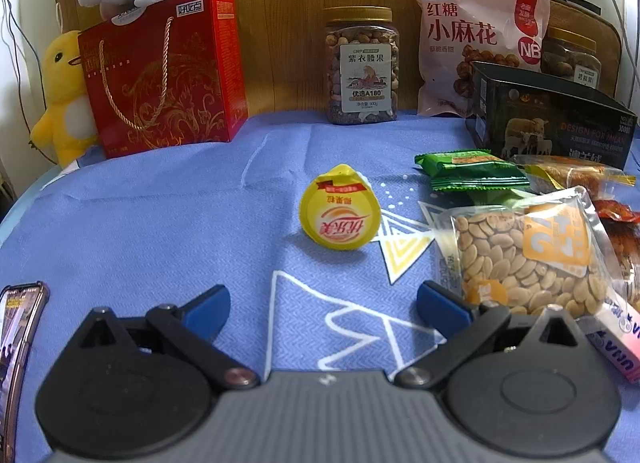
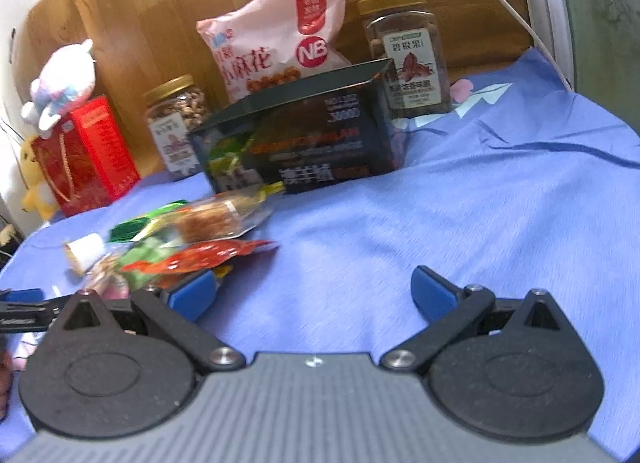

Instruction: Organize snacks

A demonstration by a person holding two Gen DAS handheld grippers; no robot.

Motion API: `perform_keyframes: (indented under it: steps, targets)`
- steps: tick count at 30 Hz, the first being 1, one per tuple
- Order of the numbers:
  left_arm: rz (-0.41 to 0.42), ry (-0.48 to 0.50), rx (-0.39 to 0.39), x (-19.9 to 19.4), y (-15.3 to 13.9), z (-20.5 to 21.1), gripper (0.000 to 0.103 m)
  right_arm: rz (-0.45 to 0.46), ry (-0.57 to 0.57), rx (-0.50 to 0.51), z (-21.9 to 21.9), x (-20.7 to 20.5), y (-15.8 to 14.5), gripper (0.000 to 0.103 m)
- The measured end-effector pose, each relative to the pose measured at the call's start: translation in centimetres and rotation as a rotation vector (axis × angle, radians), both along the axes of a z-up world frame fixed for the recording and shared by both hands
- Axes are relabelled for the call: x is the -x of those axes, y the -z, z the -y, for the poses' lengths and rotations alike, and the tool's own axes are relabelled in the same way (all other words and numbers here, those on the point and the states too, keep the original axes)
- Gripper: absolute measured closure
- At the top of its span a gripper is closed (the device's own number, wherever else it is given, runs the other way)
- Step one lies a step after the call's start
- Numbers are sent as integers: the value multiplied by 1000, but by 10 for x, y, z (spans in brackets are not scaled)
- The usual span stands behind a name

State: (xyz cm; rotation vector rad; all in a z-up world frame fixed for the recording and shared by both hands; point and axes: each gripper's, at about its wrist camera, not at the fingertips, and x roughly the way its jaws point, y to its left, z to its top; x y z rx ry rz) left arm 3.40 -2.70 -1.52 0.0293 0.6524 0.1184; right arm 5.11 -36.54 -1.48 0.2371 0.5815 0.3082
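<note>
A: How do the jaws stand?

B: Both wide apart, nothing between them. The left gripper (image 1: 322, 305) hangs over the blue cloth (image 1: 160, 223), and the right gripper (image 2: 314, 293) over a bare stretch of the same cloth.

A: What lies nearest the left one?

B: A yellow jelly cup (image 1: 339, 210) on its side straight ahead, foil lid toward the camera. Just beside the right-hand jaw is a clear peanut packet (image 1: 524, 255), with a green wrapper (image 1: 470, 171) beyond it.

A: And the right one?

B: A red wrapper (image 2: 200, 259) near its left-hand jaw, in a blurred heap of small packets. Behind sits a black box (image 2: 304, 143).

A: Farther back?

B: A nut jar (image 1: 362, 67), a pink snack bag (image 1: 476, 35) and a red gift box (image 1: 164, 75) along the wooden board.
</note>
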Motion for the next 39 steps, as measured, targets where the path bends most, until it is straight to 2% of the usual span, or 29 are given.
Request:
perform_keyframes:
  steps: [4, 8, 11, 13, 23, 28, 33, 37, 39]
  targets:
    - [-1, 0, 0, 0, 0, 0, 0, -23, -22, -63, -2, 9, -3, 0]
    - [-7, 1, 9, -1, 0, -2, 0, -74, -141, -215, -7, 12, -5, 0]
    - [-12, 2, 25, -1, 0, -4, 0, -97, -197, -252, -22, 11, -7, 0]
    - [-15, 3, 29, -2, 0, -5, 0, -109, -226, -237, -35, 12, -5, 0]
    - [-20, 3, 32, -2, 0, -5, 0, -24, -355, -117, -84, 32, -15, 0]
    - [-18, 11, 43, -2, 0, -7, 0, -6, -465, -111, -93, 40, -21, 0]
    - [4, 25, 91, 11, -6, -17, 2, 54, -409, -85, -71, 45, -31, 0]
    - [57, 66, 200, 26, -31, -28, 11, 75, -312, -83, -47, 39, -34, 1]
    - [88, 126, 259, 27, -47, -25, 13, 85, -270, -68, -42, 32, -33, 8]
